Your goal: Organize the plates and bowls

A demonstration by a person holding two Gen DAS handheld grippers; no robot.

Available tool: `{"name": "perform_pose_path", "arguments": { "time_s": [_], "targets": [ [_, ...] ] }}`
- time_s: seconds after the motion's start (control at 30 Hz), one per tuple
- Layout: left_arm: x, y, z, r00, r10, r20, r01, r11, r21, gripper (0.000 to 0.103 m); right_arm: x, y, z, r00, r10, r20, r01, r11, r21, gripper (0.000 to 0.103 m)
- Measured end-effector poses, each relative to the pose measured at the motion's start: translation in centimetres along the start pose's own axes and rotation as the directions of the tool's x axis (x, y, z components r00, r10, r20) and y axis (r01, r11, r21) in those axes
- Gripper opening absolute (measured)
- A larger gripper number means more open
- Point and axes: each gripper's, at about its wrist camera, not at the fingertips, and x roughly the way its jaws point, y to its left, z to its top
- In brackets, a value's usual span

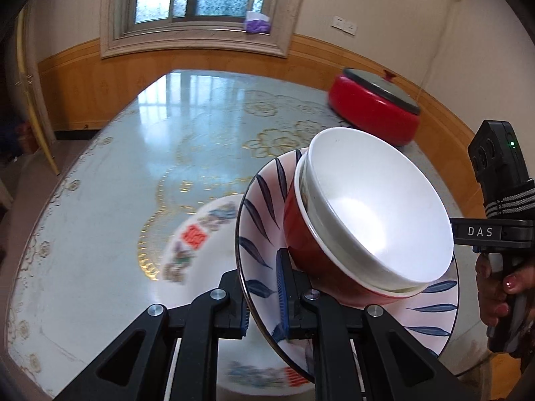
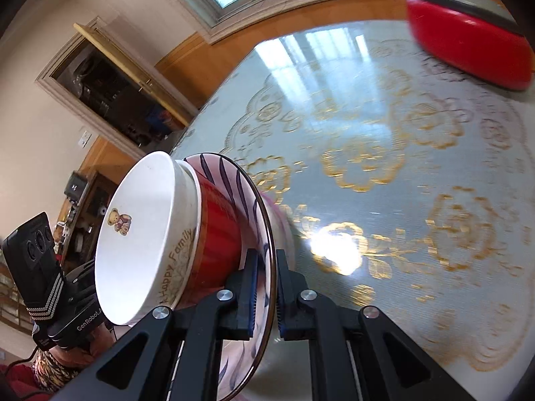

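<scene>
A blue-leaf plate (image 1: 264,207) (image 2: 230,175) hangs above the table with a red bowl (image 1: 301,234) (image 2: 220,230) on it and a white bowl (image 1: 378,200) (image 2: 140,234) nested inside the red one. My left gripper (image 1: 262,300) is shut on the plate's rim at one side, and my right gripper (image 2: 265,295) is shut on the rim at the opposite side. The stack looks tilted in both views. Under the lifted plate, a white plate with red and floral print (image 1: 197,244) lies on the table.
The round table (image 1: 133,167) (image 2: 401,167) has a glossy pale cloth with gold flowers. A red pot with a grey lid (image 1: 374,107) (image 2: 468,40) stands at the far right. A hand (image 1: 498,287) holds the other gripper at the right edge.
</scene>
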Motion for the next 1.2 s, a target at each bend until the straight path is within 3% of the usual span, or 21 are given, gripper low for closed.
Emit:
{"name": "perform_pose_path", "arguments": {
  "time_s": [0.2, 0.43, 0.93, 1.2],
  "targets": [
    [1.4, 4.2, -0.2, 0.999, 0.016, -0.038, -0.016, 1.0, -0.011, 0.011, 4.1, 1.4, 0.6, 1.0, -0.01, -0.023, 0.01, 1.0, 0.015, 0.01],
    [3.2, 5.4, -1.2, 0.996, -0.011, -0.09, 0.011, 1.0, 0.003, 0.012, 6.5, 1.4, 0.0, 0.997, -0.06, -0.044, 0.063, 0.996, 0.057, 0.01],
    [3.4, 6.2, -0.4, 0.998, -0.034, -0.054, 0.035, 0.999, 0.015, 0.012, 6.3, 1.6, -1.8, 0.996, -0.087, -0.002, 0.086, 0.989, 0.124, 0.01],
    [3.2, 6.3, -0.7, 0.997, -0.06, -0.043, 0.061, 0.998, 0.018, 0.017, 5.2, 1.5, -2.6, 0.992, -0.128, 0.017, 0.124, 0.98, 0.158, 0.011]
  ]
}}
